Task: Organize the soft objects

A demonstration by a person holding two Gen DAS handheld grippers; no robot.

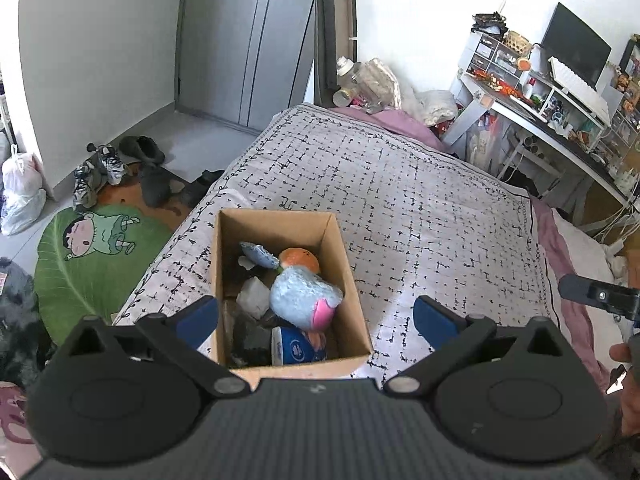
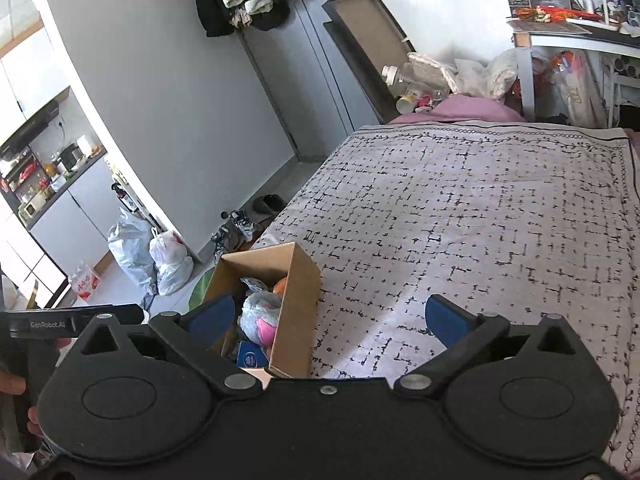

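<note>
A brown cardboard box [image 1: 224, 264] stands on the patterned bed near its left edge. It holds several soft toys: a light blue plush with a pink patch [image 1: 304, 298], an orange plush [image 1: 300, 260], a small blue piece [image 1: 258, 254] and a blue and white item [image 1: 294, 346]. My left gripper [image 1: 316, 322] is open and empty, hovering over the box's near end. My right gripper [image 2: 330, 320] is open and empty above the bed, just right of the box [image 2: 298, 308]. The blue plush [image 2: 260, 316] shows inside.
The bedspread [image 1: 420, 208] stretches ahead and to the right. Shoes [image 1: 108, 168] and a green cartoon rug [image 1: 96, 248] lie on the floor left of the bed. A cluttered desk [image 1: 560, 112] stands at the right. Plastic bags [image 2: 160, 256] sit by the doorway.
</note>
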